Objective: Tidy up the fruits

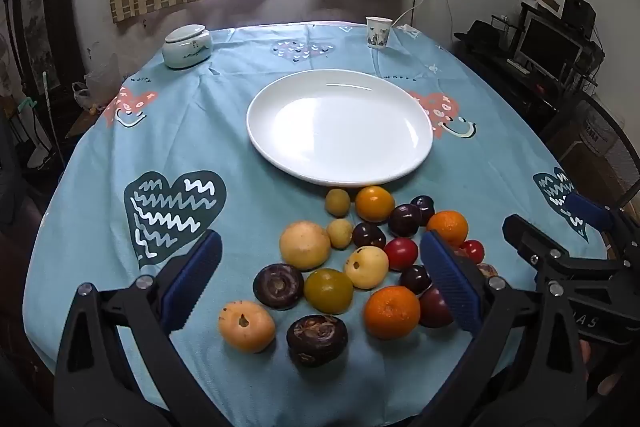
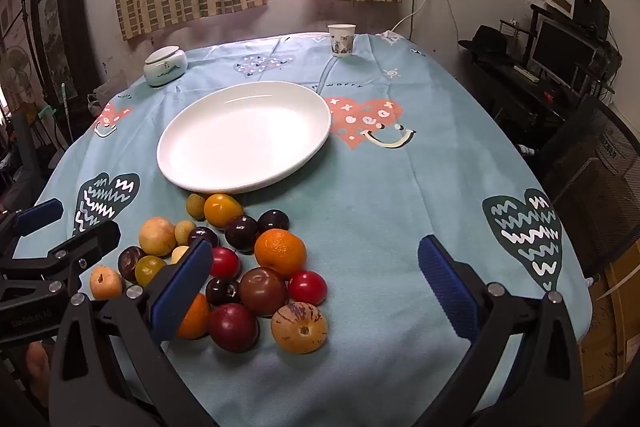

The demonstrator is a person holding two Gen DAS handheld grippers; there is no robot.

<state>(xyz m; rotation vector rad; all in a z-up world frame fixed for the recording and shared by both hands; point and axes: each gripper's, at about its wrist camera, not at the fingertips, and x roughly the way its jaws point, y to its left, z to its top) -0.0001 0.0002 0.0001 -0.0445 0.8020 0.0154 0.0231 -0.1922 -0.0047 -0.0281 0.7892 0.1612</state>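
A white plate lies empty mid-table; it also shows in the right wrist view. Several loose fruits lie in a pile just in front of it: oranges, dark plums, red tomatoes, yellow fruits and dark mangosteens. My left gripper is open and empty, hovering over the pile's near side. My right gripper is open and empty, to the right of the left one, above the pile's right edge. Each gripper shows at the edge of the other's view.
A round table with a blue patterned cloth. A white lidded jar stands at the far left and a paper cup at the far edge. A desk with a monitor and a mesh chair stand to the right.
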